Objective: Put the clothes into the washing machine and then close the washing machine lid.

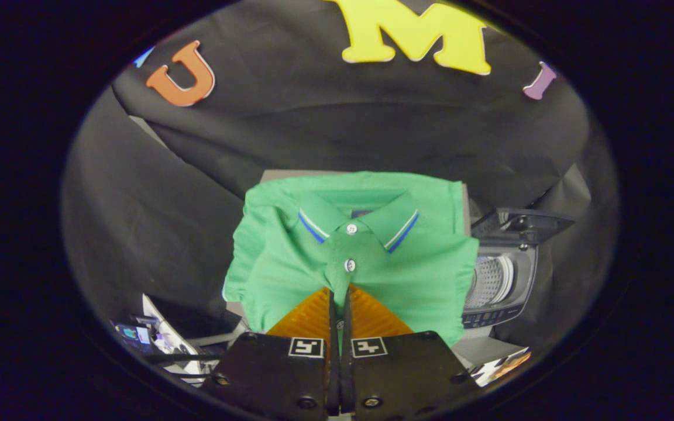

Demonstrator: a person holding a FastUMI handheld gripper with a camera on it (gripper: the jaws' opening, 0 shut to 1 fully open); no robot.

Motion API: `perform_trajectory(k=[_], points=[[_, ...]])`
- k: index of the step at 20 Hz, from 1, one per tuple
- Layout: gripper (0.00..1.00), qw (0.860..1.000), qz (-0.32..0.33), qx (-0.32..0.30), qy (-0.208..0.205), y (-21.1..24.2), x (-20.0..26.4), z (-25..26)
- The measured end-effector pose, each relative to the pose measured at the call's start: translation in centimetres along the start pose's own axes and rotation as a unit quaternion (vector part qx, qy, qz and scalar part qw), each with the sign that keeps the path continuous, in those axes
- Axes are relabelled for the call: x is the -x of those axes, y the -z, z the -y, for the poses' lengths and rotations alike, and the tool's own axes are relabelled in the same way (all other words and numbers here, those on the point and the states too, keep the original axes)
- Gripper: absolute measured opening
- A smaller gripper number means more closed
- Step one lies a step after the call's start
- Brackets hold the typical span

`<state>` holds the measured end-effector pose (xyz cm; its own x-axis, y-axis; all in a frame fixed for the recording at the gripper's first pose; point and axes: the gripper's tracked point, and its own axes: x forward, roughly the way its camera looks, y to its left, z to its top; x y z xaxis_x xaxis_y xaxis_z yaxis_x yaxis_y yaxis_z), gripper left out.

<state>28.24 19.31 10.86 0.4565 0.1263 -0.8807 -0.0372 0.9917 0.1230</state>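
Item one: the gripper. We see its two fingers brought nearly together, with only a thin slit between them, and a pinch of green fabric caught in that slit. Both fingers press on the cloth. The fingers point straight ahead and level toward the booth's black cloth wall.

Item two: the green polo shirt. We find it hanging off the fingertips, lifted and spread broadly just ahead of them. The grip sits on the button placket, just below the lower of two white buttons. The collar, trimmed in white and blue stripes, faces us above the fingers. The sleeves droop to both sides. The shirt's lower part falls behind the fingers.

Item three: the washing machine. We note it beyond the shirt, to the right of the fingers, well apart from them. Its lid stands raised, and the perforated metal drum shows inside. The shirt's right sleeve overlaps the machine's near edge in our view.

Item four: a grey surface shows behind the shirt's upper edge.
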Motion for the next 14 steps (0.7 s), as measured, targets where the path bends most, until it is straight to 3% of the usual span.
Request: perform_trajectory(k=[10, 14], points=[[0.04, 0.993, 0.109, -0.047, 0.02, -0.4, 14.0, 5.6], [0.04, 0.985, 0.152, -0.067, 0.047, -0.4, 19.0, 9.8]])
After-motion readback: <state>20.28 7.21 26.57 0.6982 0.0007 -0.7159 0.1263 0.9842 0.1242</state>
